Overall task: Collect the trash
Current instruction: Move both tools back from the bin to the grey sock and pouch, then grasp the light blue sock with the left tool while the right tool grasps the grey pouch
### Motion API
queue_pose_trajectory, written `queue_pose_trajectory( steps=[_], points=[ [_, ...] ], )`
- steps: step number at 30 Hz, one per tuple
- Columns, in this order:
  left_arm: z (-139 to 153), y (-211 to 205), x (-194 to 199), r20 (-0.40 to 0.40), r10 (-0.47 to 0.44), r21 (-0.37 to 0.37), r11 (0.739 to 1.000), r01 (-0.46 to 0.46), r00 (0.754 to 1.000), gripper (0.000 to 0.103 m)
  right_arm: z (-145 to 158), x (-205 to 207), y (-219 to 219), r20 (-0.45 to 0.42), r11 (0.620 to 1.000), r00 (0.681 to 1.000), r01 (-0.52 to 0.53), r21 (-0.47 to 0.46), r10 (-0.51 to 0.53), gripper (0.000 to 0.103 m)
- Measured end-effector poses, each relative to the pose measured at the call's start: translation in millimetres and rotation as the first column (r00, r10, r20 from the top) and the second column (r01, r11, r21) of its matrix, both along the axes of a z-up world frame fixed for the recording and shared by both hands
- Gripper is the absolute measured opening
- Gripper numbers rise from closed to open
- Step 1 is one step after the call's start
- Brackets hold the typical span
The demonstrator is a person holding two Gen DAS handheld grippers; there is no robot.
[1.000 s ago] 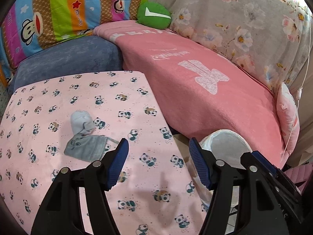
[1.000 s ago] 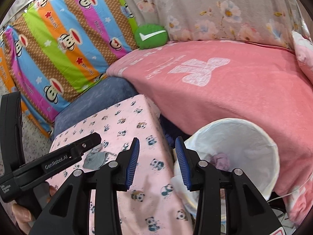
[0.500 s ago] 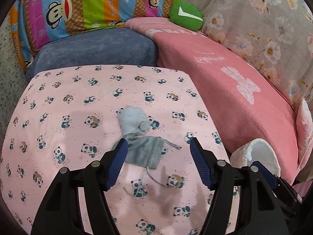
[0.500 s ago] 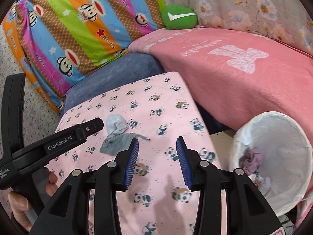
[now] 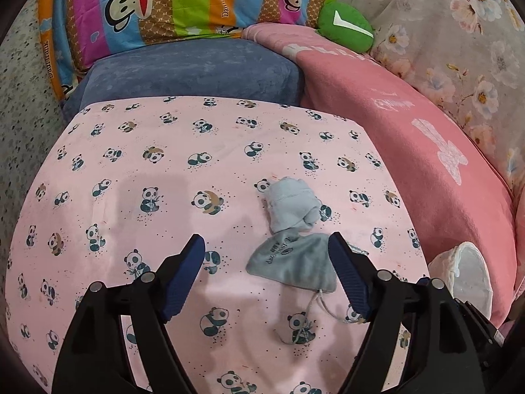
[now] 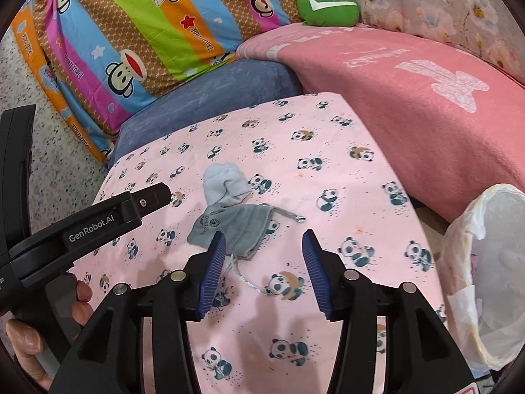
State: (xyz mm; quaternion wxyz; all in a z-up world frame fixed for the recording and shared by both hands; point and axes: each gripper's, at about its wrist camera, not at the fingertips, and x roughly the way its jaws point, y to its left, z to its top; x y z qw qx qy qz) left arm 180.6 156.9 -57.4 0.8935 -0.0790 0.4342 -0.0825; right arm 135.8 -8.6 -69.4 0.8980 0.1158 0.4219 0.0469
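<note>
Both tongs stand wide open and hold nothing. The left tongs (image 5: 265,256) hover low in the left wrist frame, the right-hand pad just beside the grey drawstring pouch (image 5: 295,261). The right tongs (image 6: 264,251) sit at lower centre of their own frame, near the pouch's lower edge.

The pouch and the pale crumpled sock-like cloth (image 5: 292,205) touching it lie uncollected on the panda-print tabletop (image 5: 164,164), so these two pieces remain. The lined bin (image 6: 489,262) at the right edge seems to hold something pinkish already, though its contents are mostly cut off. Whether the cloth is a sock is unclear.
</note>
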Motion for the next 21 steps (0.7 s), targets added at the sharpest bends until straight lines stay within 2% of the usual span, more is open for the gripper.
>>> queue_pose_trajectory(
  steps=[6,21],
  points=[
    [-12.3,17.1,7.5,-0.016,0.031,0.001,1.0,-0.031,0.999,0.077,-16.8,14.9,14.6,-0.03,1.0,0.999,-0.02,0.0,0.02,0.058],
    [-35.1,33.6,30.5,-0.048,0.051,-0.002,0.999,-0.051,0.998,0.077,-66.3,54.3,40.0,-0.122,0.998,0.991,-0.059,-0.015,0.057,0.056]
  ],
)
